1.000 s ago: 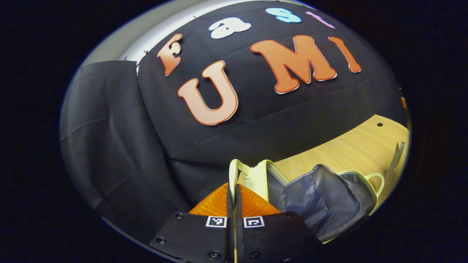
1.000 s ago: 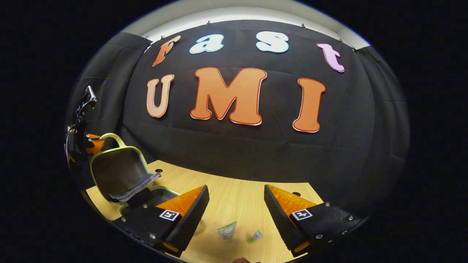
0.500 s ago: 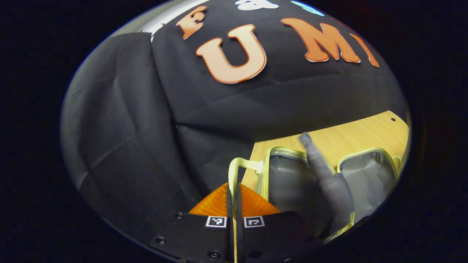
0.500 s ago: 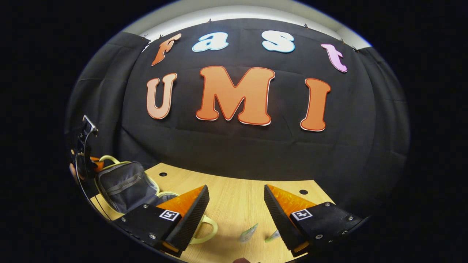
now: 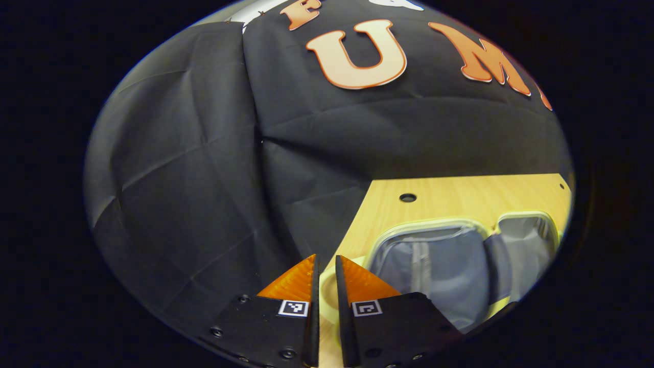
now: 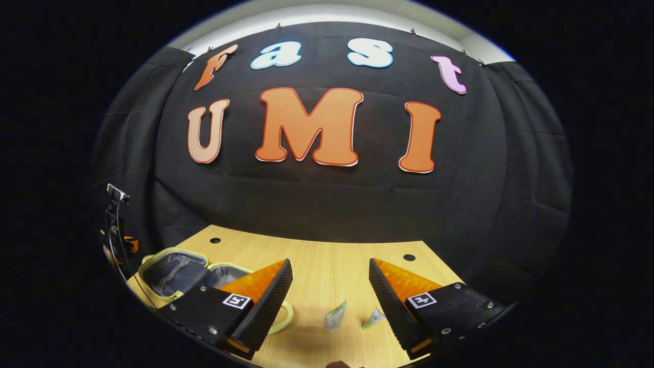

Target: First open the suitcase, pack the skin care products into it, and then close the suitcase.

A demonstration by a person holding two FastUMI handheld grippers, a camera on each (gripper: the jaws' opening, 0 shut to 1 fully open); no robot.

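Left gripper view: the left tongs (image 5: 327, 266) are nearly clenched around a pale suitcase handle, perhaps touching. The suitcase (image 5: 439, 260) lies open on the wooden counter (image 5: 460, 191).

Right gripper view: the right tongs (image 6: 329, 273) hang released above two skin care products (image 6: 335, 321); packing comes next.

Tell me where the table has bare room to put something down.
Bare wood runs between the open suitcase and the booth wall, and right of the two sachets. It is crowded around the suitcase, under the right gripper.
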